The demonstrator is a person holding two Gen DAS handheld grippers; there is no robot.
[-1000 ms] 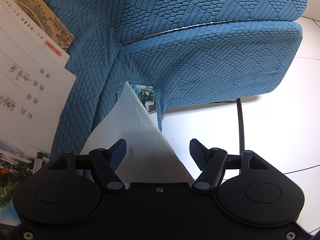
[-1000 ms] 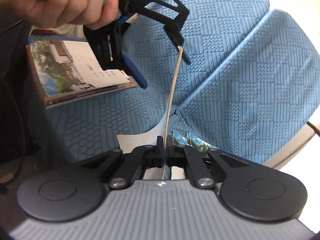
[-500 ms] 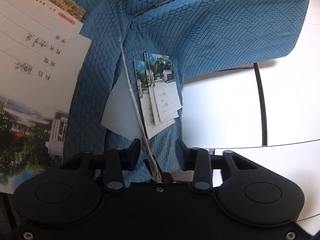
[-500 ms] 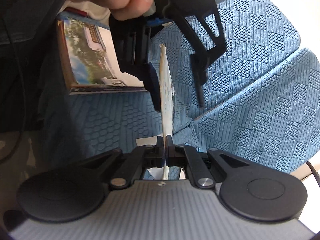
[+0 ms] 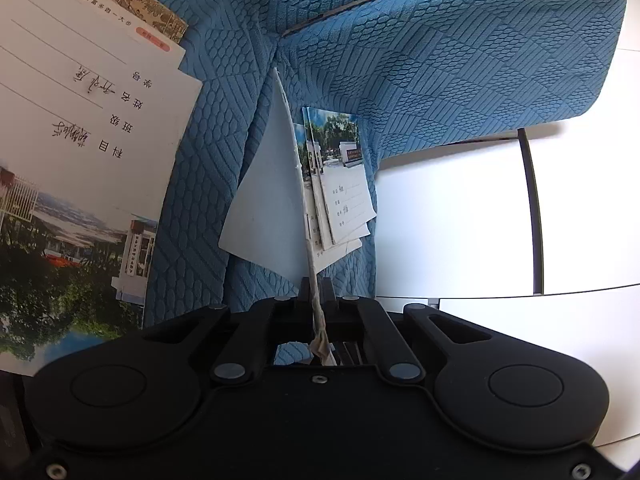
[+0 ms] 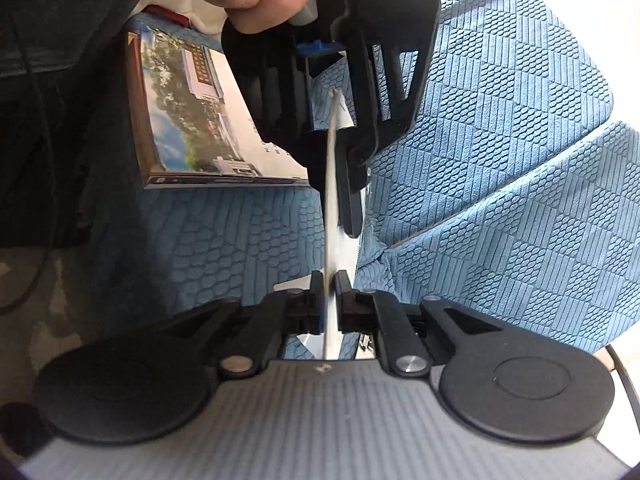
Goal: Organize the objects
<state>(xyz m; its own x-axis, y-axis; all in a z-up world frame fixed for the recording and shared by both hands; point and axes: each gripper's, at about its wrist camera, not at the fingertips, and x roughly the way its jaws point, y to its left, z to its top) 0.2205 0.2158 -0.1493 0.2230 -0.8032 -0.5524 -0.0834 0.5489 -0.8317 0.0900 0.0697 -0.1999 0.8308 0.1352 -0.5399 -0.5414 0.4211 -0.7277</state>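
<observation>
Take the blue sofa [image 5: 460, 52] as your landmark; its textured cushions fill both views, and the white floor [image 5: 448, 216] shows beyond its edge. On the seat, away from the cushion seam, a stack of notebooks [image 5: 72, 128] lies flat with Chinese writing and a campus photo on the top cover. Close to the seam lie smaller booklets [image 5: 340, 184] with a white sheet [image 5: 264, 208] beside them. You hold one thin booklet [image 6: 331, 208] on its edge above the seat, between the two claws. Your left claw [image 5: 316, 292] is clenched on one end of it, and your right claw [image 6: 329, 284] is clenched on the opposite end.
</observation>
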